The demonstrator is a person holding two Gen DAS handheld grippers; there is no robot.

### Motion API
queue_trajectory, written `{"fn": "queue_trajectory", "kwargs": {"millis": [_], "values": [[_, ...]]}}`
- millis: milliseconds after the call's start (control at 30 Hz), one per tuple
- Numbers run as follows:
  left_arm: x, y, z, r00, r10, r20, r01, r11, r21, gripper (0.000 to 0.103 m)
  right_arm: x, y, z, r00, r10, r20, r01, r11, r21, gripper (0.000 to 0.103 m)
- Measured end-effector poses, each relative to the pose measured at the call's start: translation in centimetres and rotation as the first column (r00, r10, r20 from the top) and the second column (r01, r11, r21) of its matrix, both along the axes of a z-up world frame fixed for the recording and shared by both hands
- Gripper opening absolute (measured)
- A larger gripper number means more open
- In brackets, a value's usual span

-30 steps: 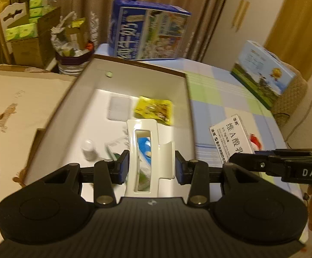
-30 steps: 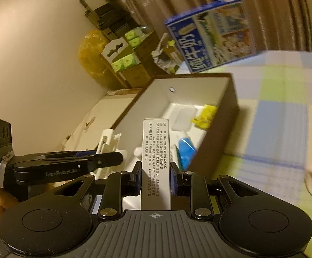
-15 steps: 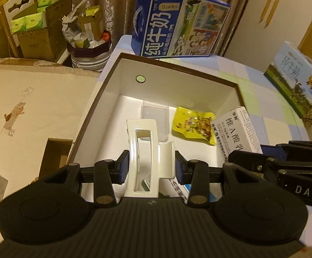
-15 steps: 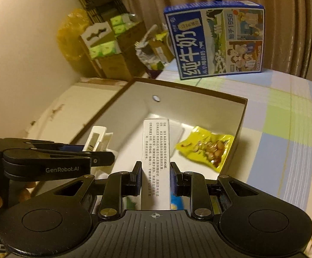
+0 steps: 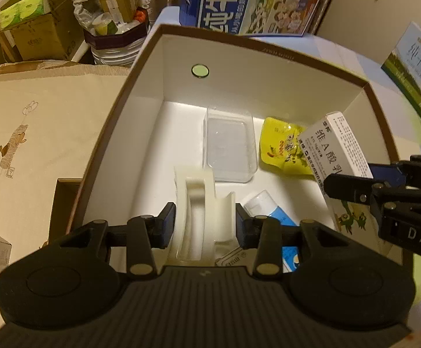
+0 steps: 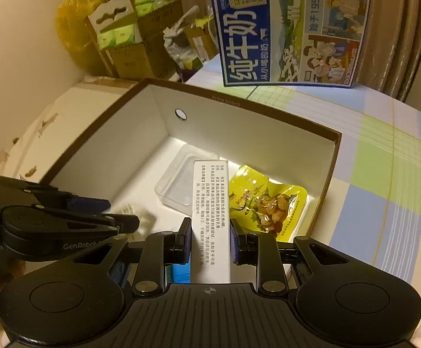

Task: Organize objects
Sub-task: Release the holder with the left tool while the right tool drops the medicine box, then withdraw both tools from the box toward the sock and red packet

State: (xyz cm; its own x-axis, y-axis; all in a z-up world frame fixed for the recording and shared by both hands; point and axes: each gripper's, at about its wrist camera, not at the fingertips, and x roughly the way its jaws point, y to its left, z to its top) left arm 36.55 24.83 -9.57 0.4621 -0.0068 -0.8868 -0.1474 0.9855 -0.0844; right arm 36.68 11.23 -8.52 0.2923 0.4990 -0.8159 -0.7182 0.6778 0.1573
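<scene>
Warm yellowish light falls on a cream wall [image 6: 21,29], brown pleated curtains [image 6: 399,29] and a table under a pastel checked cloth [image 6: 384,159]

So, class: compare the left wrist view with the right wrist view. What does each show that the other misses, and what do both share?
Only the left wrist view shows the white hair claw gripped by the left gripper, the blue-and-white tube and the second milk carton.

Only the right wrist view shows the medicine box's fine-print side.

Both show the open box, the clear tray, the yellow snack packet and the right gripper.
</scene>
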Motion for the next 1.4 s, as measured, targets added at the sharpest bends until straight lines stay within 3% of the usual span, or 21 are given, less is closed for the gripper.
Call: {"fn": "queue_trajectory", "kwargs": {"millis": [367, 467, 633, 933, 1233, 1400], "values": [[0.7, -0.3, 0.2, 1.000, -0.029, 0.010, 0.029, 1.000, 0.012, 0.037, 0.2, 1.0, -0.4, 0.998, 0.056, 0.028, -0.054, 0.997, -0.062, 0.023], [0.6, -0.4, 0.8, 0.999, -0.032, 0.027, 0.032, 0.999, 0.015, 0.047, 0.3, 1.2, -0.4, 0.998, 0.059, 0.025, -0.057, 0.996, -0.067, 0.023], [0.2, -0.4, 1.4, 0.999, -0.037, 0.040, 0.036, 0.999, 0.017, 0.054, 0.1, 1.0, 0.0, 0.998, 0.062, 0.031, -0.059, 0.996, -0.070, 0.024], [-2.3, -0.8, 4.0, 0.993, -0.050, 0.104, 0.049, 0.999, 0.015, 0.072, -2.1, -1.9, 2.3, 0.996, 0.078, 0.038, -0.078, 0.997, 0.006, 0.037], [-5.9, -1.2, 6.8, 0.988, -0.035, 0.153, 0.031, 0.999, 0.029, 0.087, -5.4, -5.0, 4.6, 0.997, 0.078, 0.031, -0.080, 0.994, 0.075, 0.041], [-8.1, -1.8, 8.2, 0.985, -0.027, 0.168, 0.020, 0.999, 0.038, 0.088, -7.0, -6.6, 5.6, 0.999, 0.052, 0.015, -0.053, 0.992, 0.111, 0.042]]}}
